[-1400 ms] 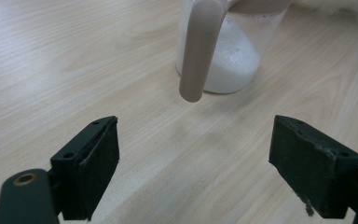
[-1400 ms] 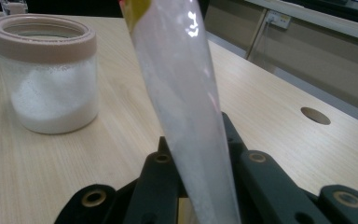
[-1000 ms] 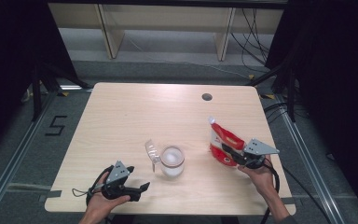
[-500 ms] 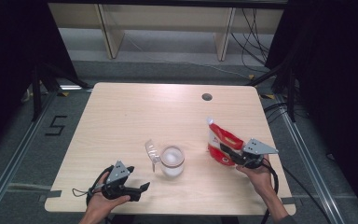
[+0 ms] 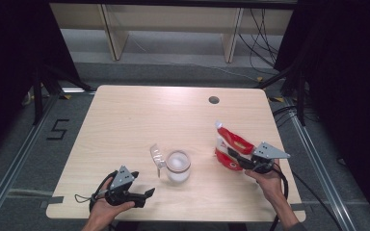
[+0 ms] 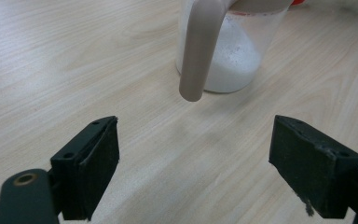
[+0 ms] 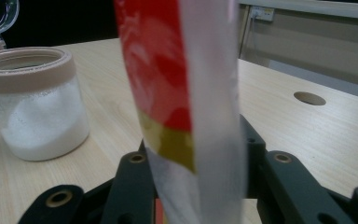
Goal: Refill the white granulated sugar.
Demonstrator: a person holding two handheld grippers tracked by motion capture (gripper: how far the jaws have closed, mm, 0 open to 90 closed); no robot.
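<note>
At the bottom left of the high view my left gripper [image 5: 147, 193] rests low on the surface [image 5: 139, 120], fingers [image 6: 91, 170] spread wide with nothing between them, aimed at the jar [image 5: 178, 166] of white powder at lower centre, its hinged lid [image 5: 157, 156] flipped open. Lower right, my right gripper [image 5: 231, 153] has the red and white pouch [image 5: 231, 144] between its fingers, which have just been opening; I judge the grip loosened, the pouch standing on the surface. To release cleanly I should keep the hand level, let the pouch settle, and back off without tipping it toward the jar
</note>
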